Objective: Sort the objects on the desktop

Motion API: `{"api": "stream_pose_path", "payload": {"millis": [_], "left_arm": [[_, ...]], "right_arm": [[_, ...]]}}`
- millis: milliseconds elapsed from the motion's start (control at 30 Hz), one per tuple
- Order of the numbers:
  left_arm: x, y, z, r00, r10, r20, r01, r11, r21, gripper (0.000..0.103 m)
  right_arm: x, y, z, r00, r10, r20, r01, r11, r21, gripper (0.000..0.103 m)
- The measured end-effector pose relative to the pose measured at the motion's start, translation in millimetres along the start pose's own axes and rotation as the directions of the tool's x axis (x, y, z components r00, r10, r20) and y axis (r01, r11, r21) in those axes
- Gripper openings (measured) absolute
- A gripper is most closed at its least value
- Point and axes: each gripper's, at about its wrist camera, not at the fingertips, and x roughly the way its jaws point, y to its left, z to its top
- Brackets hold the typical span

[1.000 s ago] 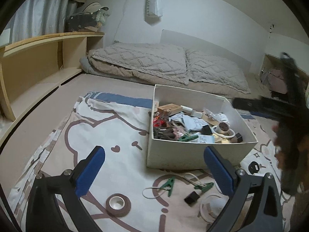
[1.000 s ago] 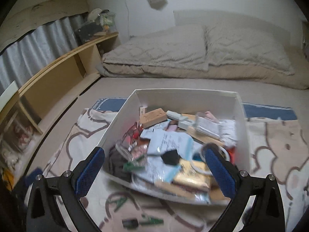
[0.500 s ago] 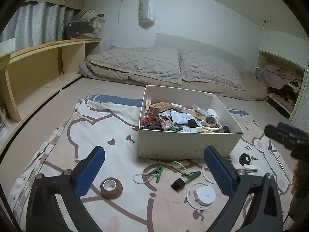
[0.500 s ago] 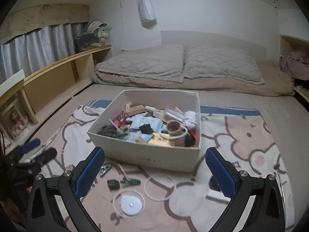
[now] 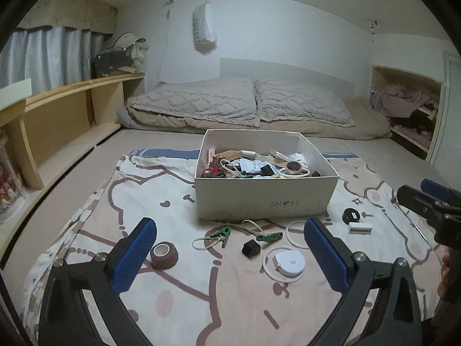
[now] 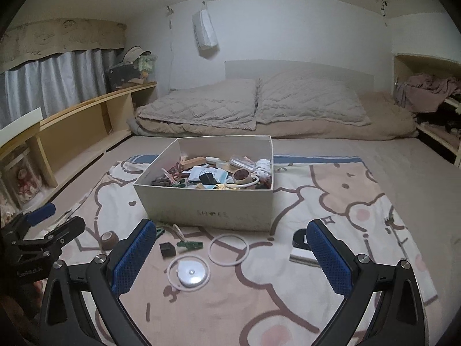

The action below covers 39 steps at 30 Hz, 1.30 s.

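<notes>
A cartoon-printed blanket [image 5: 173, 190] covers the bed; on it, toward the pillows [image 5: 239, 103], stands an open white shoebox [image 5: 265, 199], heaped with small oddments; both grippers are held low and level in front of the box, pointing at it, side by side and well apart; the left gripper [image 5: 230, 256] has its jaws spread wide and holds nothing, its blue pads [image 5: 134, 255] framing the loose items; the right gripper [image 6: 232, 255] likewise has its jaws wide apart and empty; loose on the blanket just in front of the box lie a white round disc [image 5: 289, 261] inside a white ring, a second white ring [image 6: 228, 249], a brown tape roll [image 5: 163, 255], two green clips [image 5: 222, 235], a small black cube [image 5: 251, 248], a black round piece [image 5: 350, 216] and a small white block [image 5: 359, 227] off to the right.
</notes>
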Motion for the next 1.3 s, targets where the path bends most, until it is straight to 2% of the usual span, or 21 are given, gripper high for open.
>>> {"api": "stream_pose_path", "payload": {"millis": [333,700,1033,1300], "left_arm": [[-43.5,-6.0,-18.3,1.0,-0.014,0.012,0.013,1.0,0.007,0.103],[-86.0,-11.8,-30.3,1.0,-0.014,0.024,0.013,0.999,0.042,0.103],[-112.9,-9.3,-37.5,1.0,-0.011,0.028,0.01,0.999,0.041,0.103],[-119.3,-10.0,-41.7,1.0,-0.019,0.023,0.018,0.999,0.038,0.103]], "right_arm": [[-51.9,10.3,-19.1,0.998,-0.033,0.044,0.034,0.999,-0.033,0.103],[-88.1,14.1,-41.5,0.996,-0.072,0.059,0.074,0.996,-0.045,0.103],[-107.3,16.1,-49.3,0.995,-0.086,0.056,0.088,0.995,-0.044,0.103],[-115.4,17.9,-51.8,0.994,-0.097,0.057,0.1,0.994,-0.049,0.103]]}}
